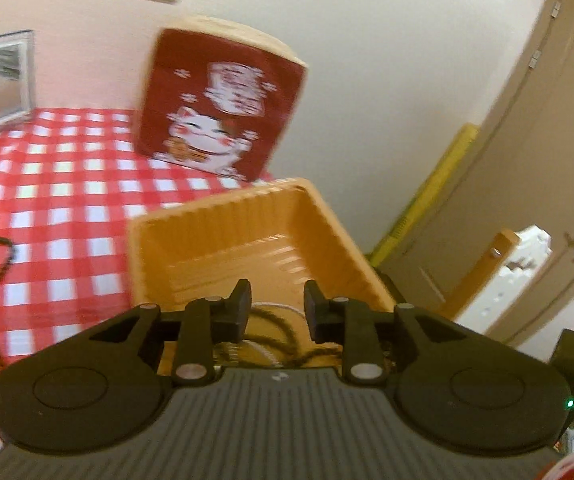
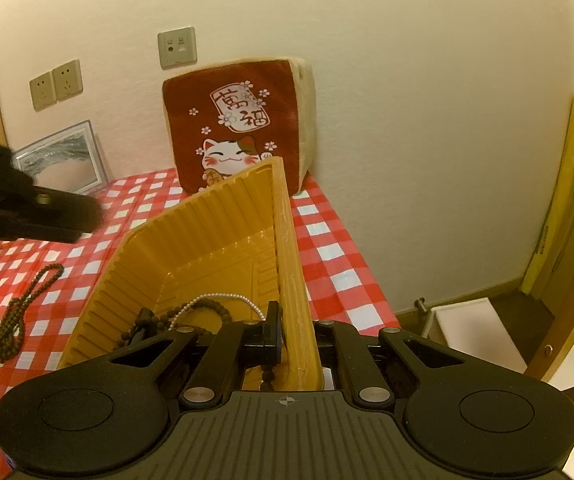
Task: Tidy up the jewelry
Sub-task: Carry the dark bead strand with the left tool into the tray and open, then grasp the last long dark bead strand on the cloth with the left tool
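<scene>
On the left of the red-and-white checked tablecloth [image 2: 327, 248], a dark bead necklace [image 2: 19, 312] lies loose, well apart from both grippers. The left gripper [image 1: 277, 306] hangs over the near end of the yellow plastic tray [image 1: 223, 236]; its 2 fingers stand apart with a clear gap, and nothing is pinched between them. Through that gap, dark beads and a white strand show lying on the tray floor below, not touched by the pads. In the right wrist view this same gripper appears as a blurred black shape at the left edge.

Inside the tray lie a brown bead string [image 2: 175, 316] and a thin pearl strand [image 2: 223, 300], tangled together near its closer end.

Further right, the right gripper [image 2: 293, 336] has its jaws brought together on the tray's right wall, clamping that rim; the tray sits tilted, its right side raised. Behind the tray, against the wall, stands a red cushion [image 2: 243, 128] with a lucky-cat print.
</scene>
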Tool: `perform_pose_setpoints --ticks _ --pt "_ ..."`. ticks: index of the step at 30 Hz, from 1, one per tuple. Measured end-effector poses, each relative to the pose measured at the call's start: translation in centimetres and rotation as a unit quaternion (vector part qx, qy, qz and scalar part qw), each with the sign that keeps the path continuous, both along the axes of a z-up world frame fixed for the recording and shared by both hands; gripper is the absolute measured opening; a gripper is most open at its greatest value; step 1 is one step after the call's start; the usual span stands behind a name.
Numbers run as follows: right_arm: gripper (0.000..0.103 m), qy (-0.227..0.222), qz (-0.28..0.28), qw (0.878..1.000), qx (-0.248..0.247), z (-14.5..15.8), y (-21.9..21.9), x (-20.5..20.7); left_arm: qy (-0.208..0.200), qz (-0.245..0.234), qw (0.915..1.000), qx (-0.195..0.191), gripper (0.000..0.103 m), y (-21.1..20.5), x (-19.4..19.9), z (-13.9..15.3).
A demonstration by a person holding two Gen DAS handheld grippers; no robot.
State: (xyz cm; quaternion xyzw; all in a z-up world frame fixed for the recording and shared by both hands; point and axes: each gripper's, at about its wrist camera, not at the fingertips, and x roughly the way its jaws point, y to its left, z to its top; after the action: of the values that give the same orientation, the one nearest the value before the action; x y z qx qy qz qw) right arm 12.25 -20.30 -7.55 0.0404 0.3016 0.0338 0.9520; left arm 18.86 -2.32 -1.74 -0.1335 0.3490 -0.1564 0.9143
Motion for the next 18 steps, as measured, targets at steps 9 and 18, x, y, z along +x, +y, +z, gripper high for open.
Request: perform_pose_setpoints --ticks 9,18 --pt "0.006 0.000 0.000 1.000 0.000 0.0 0.0 0.0 0.020 0.100 0.9941 0.038 0.028 6.4 -2.0 -0.7" --pt "0.006 0.000 0.000 1.000 0.000 0.0 0.0 0.0 0.073 0.178 0.9779 0.082 0.031 11.9 -5.3 -3.6"
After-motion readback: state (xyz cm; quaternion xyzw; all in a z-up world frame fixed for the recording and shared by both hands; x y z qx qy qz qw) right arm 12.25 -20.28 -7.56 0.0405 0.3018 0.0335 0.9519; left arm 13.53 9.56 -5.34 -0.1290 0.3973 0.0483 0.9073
